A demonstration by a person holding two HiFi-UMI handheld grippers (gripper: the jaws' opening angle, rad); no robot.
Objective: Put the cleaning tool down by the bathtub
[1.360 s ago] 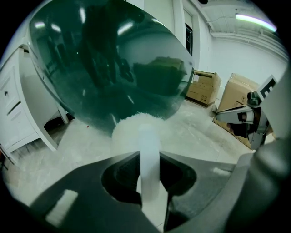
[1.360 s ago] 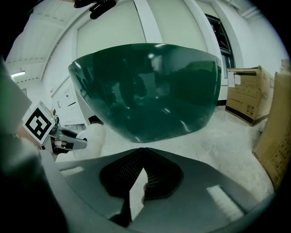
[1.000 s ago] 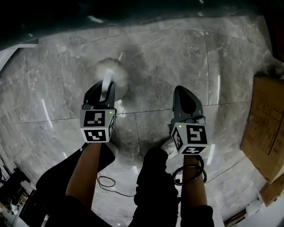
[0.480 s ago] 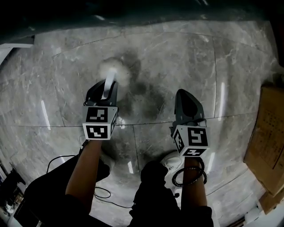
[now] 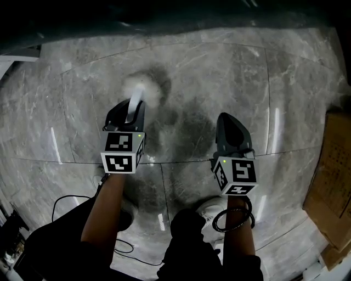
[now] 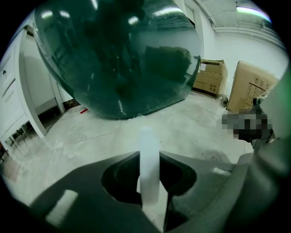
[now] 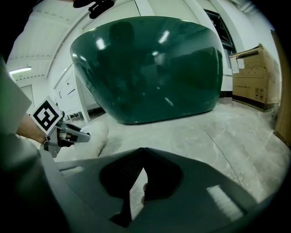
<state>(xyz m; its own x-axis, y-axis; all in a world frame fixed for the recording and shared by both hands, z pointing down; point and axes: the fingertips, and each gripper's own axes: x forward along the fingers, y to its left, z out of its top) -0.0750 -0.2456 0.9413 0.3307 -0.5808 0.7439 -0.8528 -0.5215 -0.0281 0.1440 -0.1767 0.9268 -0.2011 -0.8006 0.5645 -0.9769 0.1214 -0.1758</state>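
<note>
A dark green bathtub (image 6: 118, 54) (image 7: 150, 68) stands on the marble floor ahead; its dark edge (image 5: 164, 13) runs along the top of the head view. The cleaning tool has a white handle (image 6: 148, 136) and a fluffy white head (image 5: 141, 88) (image 7: 93, 136) close to the floor. My left gripper (image 5: 131, 107) (image 6: 149, 160) is shut on that handle and points toward the tub. To its right my right gripper (image 5: 227, 116) (image 7: 143, 149) is shut with nothing in it, held above the floor.
Cardboard boxes (image 5: 334, 181) (image 6: 252, 86) (image 7: 252, 77) stand at the right. A thin cable (image 5: 71, 200) lies on the floor by my legs. A white door and frame (image 6: 27, 91) stand left of the tub. Grey marble tiles (image 5: 219, 71) lie between me and the tub.
I have stepped a little forward: the floor and the box slid toward the right edge. The left gripper keeps its hold on the tool; the right stays shut.
</note>
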